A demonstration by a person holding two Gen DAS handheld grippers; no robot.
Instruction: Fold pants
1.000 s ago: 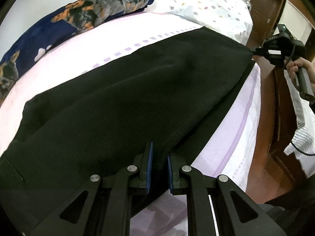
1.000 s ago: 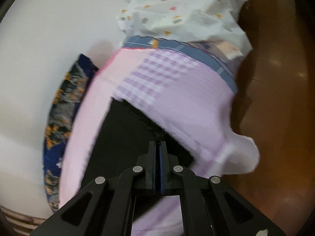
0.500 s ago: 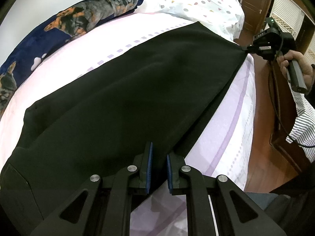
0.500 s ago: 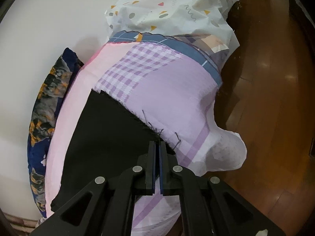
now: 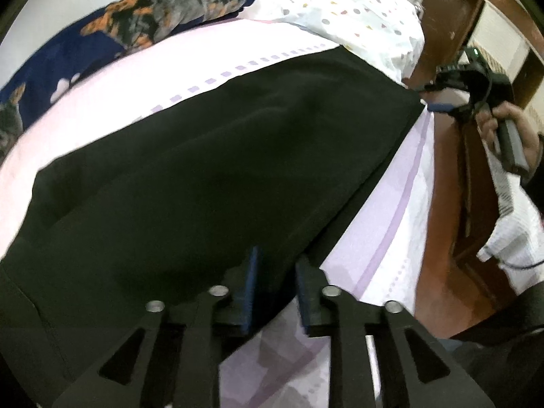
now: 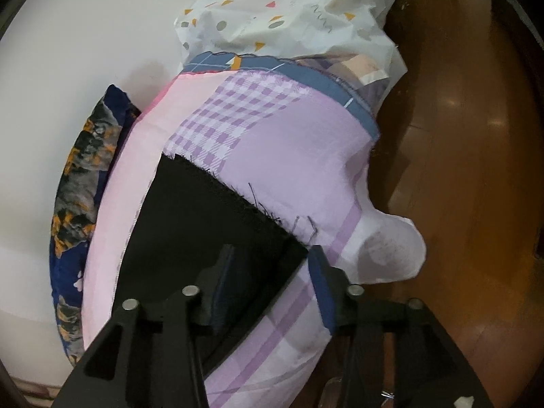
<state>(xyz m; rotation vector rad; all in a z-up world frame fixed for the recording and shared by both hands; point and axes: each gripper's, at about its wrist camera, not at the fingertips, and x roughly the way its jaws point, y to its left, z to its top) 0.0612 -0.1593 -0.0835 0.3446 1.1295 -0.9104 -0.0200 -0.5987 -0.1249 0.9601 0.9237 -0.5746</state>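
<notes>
Black pants (image 5: 210, 170) lie spread flat across a bed w/ a pink and lilac sheet (image 5: 384, 238), legs stacked so the garment reads as 1 long dark panel running from the waist end at lower left to the hem at upper right. Left gripper (image 5: 273, 285) sits at the near edge, its 2 fingers apart w/ cloth between them, not pinched. Right gripper (image 6: 268, 278) is at the frayed hem corner, fingers wide apart, nothing held. Fabric looks soft, light, floppy; it'll likely sag and slide, so grab at hem corners and the waist edge, both layers together. A dog-print pillow (image 5: 142, 30) and spotted white bedding (image 5: 357, 20) sit beyond, by the wall.
</notes>
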